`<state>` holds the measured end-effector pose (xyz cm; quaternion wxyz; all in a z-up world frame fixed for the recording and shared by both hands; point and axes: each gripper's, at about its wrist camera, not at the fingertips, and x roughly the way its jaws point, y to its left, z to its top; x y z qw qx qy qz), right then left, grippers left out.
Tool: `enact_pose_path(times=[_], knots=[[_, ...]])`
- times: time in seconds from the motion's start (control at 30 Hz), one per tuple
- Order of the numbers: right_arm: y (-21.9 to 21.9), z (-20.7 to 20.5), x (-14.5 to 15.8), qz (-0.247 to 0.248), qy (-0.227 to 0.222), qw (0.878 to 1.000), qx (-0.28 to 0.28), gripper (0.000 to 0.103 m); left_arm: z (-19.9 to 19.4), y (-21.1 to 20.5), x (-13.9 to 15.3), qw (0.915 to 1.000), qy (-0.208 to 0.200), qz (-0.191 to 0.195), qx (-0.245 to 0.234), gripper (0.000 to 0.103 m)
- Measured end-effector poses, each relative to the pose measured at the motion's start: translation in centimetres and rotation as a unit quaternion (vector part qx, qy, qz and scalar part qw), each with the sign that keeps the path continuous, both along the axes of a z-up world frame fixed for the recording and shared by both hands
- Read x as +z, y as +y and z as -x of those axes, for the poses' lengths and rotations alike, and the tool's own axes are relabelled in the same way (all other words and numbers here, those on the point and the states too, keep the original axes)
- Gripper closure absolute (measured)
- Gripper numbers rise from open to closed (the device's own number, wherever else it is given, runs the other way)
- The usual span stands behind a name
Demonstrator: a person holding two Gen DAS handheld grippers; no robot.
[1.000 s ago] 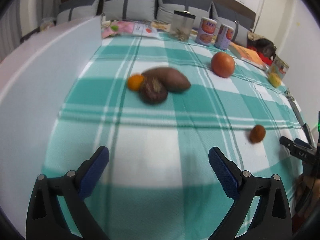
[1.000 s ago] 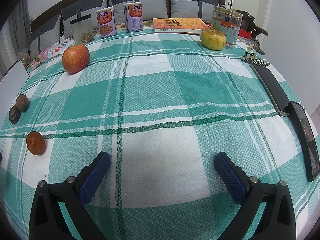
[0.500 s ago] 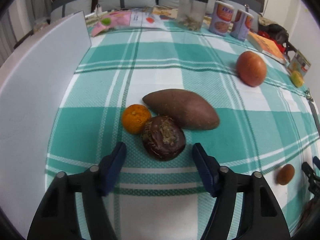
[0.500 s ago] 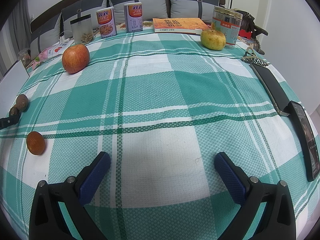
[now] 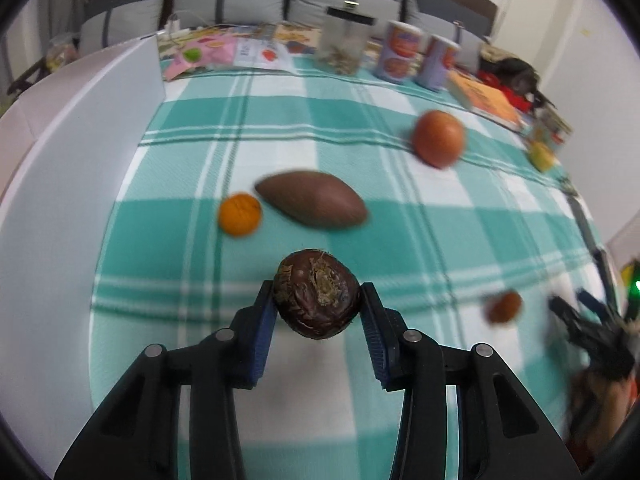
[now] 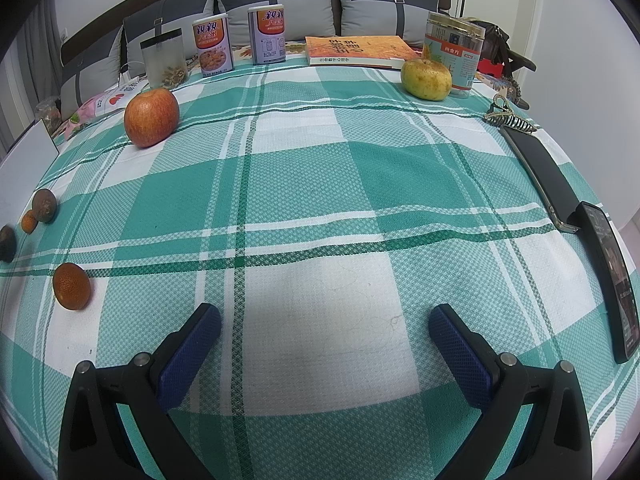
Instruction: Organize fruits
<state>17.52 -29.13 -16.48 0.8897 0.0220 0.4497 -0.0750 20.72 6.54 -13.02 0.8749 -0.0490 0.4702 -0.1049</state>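
A green-and-white checked tablecloth (image 6: 320,168) is covering the table, with grey cushions (image 6: 276,0) lining the wall behind it. The left gripper (image 5: 318,304) is clamping a dark wrinkled fruit (image 5: 317,294); its jaws have just been closing and the blue pads are now pressing on both flanks. The fruit is sitting slightly wider than tall, long axis running across from pad to pad, its rough tan stem scar facing up toward the camera.

Taking that held fruit as the landmark: just beyond it a brown sweet potato (image 5: 312,199) is lying on the cloth, long axis slanting from upper left to lower right, pointed ends out. A small orange (image 5: 239,214) is sitting just left of the potato's near tip, close but whether touching I cannot tell. Far beyond and to the right, a red apple (image 5: 439,138) is showing blurred. To the right and level with it, another small orange fruit (image 5: 503,307) is resting.

The right gripper (image 6: 325,326) is hanging over bare cloth, jaws spread wide, nothing between them.
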Motion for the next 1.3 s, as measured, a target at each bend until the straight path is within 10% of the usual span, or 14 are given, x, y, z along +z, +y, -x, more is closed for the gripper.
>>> enact_pose_path(times=[0.8,0.97,1.3], knots=[[0.0,0.0,0.0,0.000,0.000,1.000,0.000,0.000,4.9,0.3,-2.2,0.9995,0.018,-0.022,0.013,0.060],[0.0,0.0,0.0,0.000,0.000,1.000,0.000,0.000,5.6,0.3,-1.9,0.9994,0.004,-0.021,0.027,0.028],[0.0,0.0,0.0,0.000,0.000,1.000,0.000,0.000,7.0,0.2,-1.8,0.9995,0.007,-0.005,0.032,0.024]])
